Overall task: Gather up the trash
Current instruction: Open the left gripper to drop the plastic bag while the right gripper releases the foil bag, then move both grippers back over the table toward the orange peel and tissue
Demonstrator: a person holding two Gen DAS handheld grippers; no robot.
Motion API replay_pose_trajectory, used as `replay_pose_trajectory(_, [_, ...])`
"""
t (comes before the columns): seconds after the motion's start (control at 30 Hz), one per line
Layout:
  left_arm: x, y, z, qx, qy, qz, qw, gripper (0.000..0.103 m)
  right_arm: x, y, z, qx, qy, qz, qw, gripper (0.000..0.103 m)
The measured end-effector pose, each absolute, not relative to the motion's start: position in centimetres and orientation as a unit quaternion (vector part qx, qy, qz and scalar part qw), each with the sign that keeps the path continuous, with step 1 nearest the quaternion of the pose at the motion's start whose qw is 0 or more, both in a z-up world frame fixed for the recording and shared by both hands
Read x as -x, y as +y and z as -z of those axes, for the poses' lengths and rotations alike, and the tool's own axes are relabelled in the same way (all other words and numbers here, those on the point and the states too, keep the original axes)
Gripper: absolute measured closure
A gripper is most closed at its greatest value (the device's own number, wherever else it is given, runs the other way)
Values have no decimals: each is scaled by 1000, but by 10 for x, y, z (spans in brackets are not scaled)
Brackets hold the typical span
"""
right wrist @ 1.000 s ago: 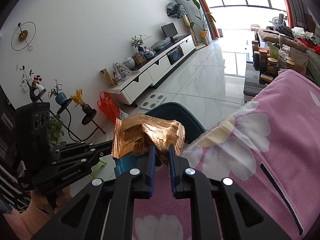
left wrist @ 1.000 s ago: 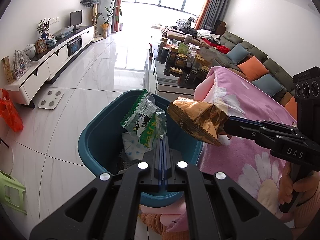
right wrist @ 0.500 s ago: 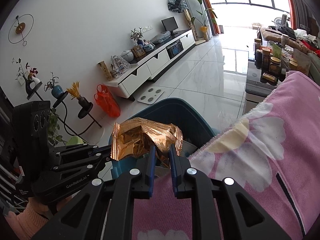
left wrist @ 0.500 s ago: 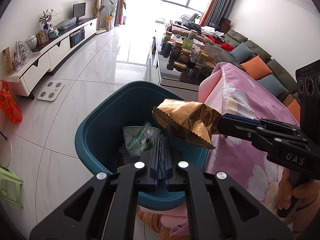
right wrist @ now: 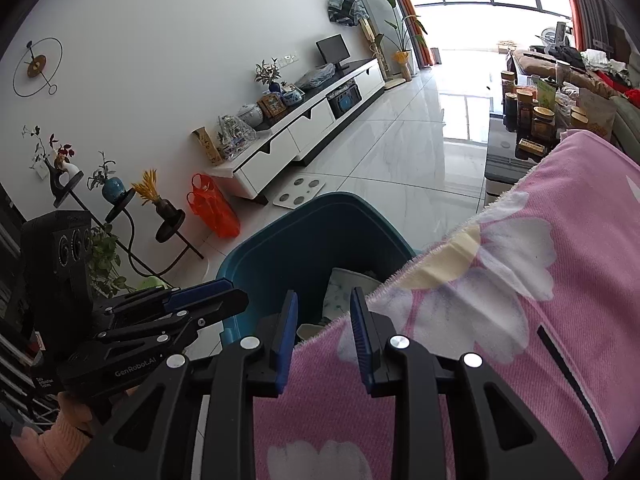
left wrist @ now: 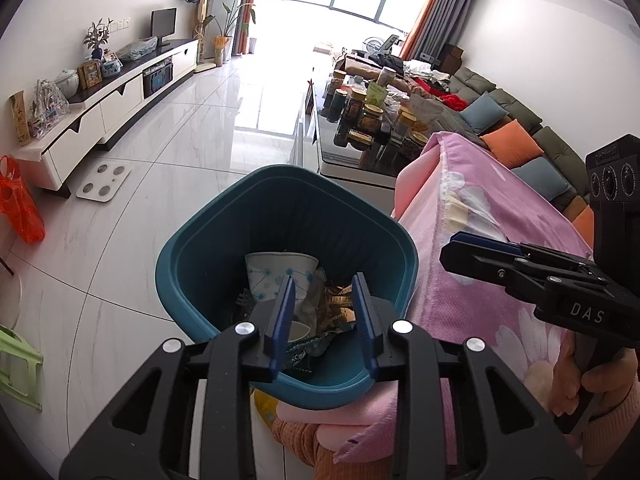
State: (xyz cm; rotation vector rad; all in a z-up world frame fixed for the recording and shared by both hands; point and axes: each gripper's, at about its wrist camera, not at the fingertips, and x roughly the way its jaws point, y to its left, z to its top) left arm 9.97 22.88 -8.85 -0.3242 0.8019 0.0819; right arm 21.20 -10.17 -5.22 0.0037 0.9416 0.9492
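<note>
The left hand-held gripper (left wrist: 323, 308) hangs over the teal bin (left wrist: 192, 268), pointing down into it. Its blue pads stand spread apart, having just been opening, and nothing is pinched between them; through the gap the trash in the bin shows. The right hand-held gripper (right wrist: 323, 322) sits just to the right, above the edge of the pink flowered blanket (right wrist: 520, 320), and its jaws have also just been opening and stand apart with nothing between the pads. In the left wrist view that same gripper reaches in from the right, its tips close to the bin's right rim, with a hand (left wrist: 592, 384) in a pink-orange sleeve on its handle.

Inside the bin lie a white paper cup with blue dots (left wrist: 276, 272), tipped on its side against the far wall, and below it a golden-brown crumpled wrapper (left wrist: 336, 312) together with other wrappers and paper, too jumbled to tell apart. The bin stands on the pale tiled floor (left wrist: 180, 140), pressed against the blanket's hanging edge.

Farther out, a dark glass counter (left wrist: 348, 156) carries a crowd of jars and packets. A grey sofa with orange and blue cushions (left wrist: 516, 136) runs along the right wall. On the left a long white TV cabinet (left wrist: 104, 108) holds ornaments and a small screen, with a white bathroom scale (left wrist: 105, 182) and an orange plastic bag (left wrist: 20, 204) on the floor beside it.
</note>
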Motion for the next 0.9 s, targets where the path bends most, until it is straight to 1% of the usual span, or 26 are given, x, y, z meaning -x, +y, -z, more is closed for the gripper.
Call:
replay_pose_trajectory(0.03, [-96, 227, 85, 153, 383, -40, 910, 65, -210, -106, 51, -4, 435, -442, 785, 76])
replay_pose_trajectory(0.07, [-93, 224, 81, 147, 377, -40, 914, 63, -208, -110, 49, -8, 432, -443, 785, 73])
replay_pose_trajectory(0.13, [-87, 217, 73, 137, 367, -37, 919, 60, -205, -120, 46, -13, 427, -444, 787, 71])
replay_pose_trajectory(0.2, [-79, 210, 64, 125, 356, -35, 926, 45, -201, -132, 43, -15, 421, -443, 792, 70])
replay_pose_trajectory(0.23, [-76, 205, 59, 119, 349, -33, 929, 42, -198, -138, 41, -17, 417, -442, 794, 68])
replay_pose_trajectory(0.3, [-70, 194, 51, 110, 338, -24, 934, 30, -194, -153, 36, -24, 408, -440, 799, 63])
replay_pose_trajectory(0.43, [-60, 169, 40, 93, 322, -1, 942, 17, -183, -187, 28, -35, 391, -427, 815, 53])
replay_pose_trajectory(0.47, [-58, 161, 39, 90, 317, 7, 944, 11, -179, -197, 26, -35, 386, -421, 820, 51])
replay_pose_trajectory(0.6, [-52, 126, 36, 77, 306, 50, 948, 6, -166, -243, 20, -40, 368, -390, 843, 47])
replay_pose_trajectory(0.9, [-62, 30, 37, 40, 318, 169, 932, 6, -144, -358, 22, -72, 358, -278, 888, 47])
